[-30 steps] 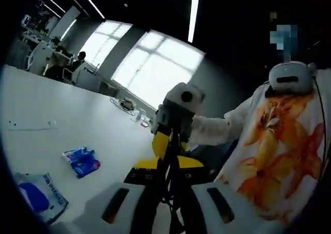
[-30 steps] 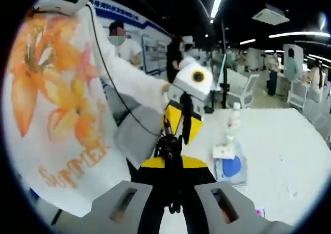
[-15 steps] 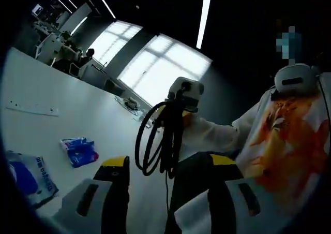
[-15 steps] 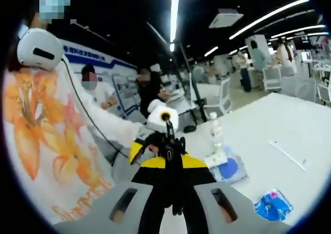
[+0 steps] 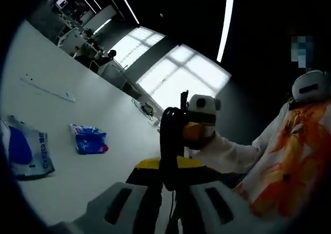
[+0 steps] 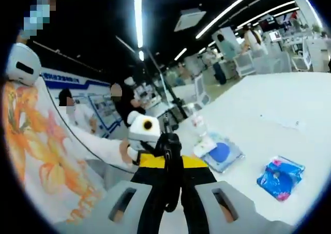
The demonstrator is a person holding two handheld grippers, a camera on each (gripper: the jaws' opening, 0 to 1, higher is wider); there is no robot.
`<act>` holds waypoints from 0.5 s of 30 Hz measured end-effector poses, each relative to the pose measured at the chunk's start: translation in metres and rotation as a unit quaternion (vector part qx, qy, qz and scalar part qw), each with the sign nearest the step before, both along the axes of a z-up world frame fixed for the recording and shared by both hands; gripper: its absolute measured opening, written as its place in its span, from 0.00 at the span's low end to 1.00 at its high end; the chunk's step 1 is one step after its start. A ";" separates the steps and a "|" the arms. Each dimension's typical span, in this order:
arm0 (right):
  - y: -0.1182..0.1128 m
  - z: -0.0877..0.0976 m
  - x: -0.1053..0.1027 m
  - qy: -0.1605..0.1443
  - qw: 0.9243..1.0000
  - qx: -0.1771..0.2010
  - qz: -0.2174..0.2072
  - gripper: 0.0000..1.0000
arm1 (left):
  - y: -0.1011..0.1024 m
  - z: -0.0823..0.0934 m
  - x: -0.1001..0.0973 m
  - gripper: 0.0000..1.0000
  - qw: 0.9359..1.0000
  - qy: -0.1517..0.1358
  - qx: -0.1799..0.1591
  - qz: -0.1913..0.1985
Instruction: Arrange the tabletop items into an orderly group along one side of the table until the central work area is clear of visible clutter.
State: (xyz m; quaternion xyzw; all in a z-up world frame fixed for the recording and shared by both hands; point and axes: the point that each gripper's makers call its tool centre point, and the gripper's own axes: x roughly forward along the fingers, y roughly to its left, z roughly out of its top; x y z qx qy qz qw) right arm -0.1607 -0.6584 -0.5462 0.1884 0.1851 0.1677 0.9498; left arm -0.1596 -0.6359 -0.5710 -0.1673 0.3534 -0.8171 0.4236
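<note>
A coil of black cable (image 5: 169,143) stands upright between the two grippers, above the white table (image 5: 62,115). My left gripper (image 5: 168,179) is shut on the coil's lower part. My right gripper (image 6: 169,178) is shut on the same cable (image 6: 168,156) from the opposite side. In the left gripper view the right gripper (image 5: 190,134) faces me just behind the coil. On the table lie a blue packet (image 5: 89,139) (image 6: 281,176) and a white and blue bag (image 5: 23,151) (image 6: 220,154). A small bottle (image 6: 198,125) stands by the bag.
A person in a white shirt with orange flowers (image 5: 289,156) (image 6: 36,141) stands close beside the table. A thin white strip (image 5: 49,90) lies farther along the tabletop. Other people and desks fill the room behind.
Half a second ago the left jaws stood wide apart beside the hanging coil; now they are closed on it. Both cameras have swung, so more of the table shows.
</note>
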 end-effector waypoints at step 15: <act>-0.045 -0.092 -0.034 0.103 0.972 0.058 -0.205 0.11 | -0.029 -0.074 -0.020 0.02 0.988 0.016 0.153 -0.006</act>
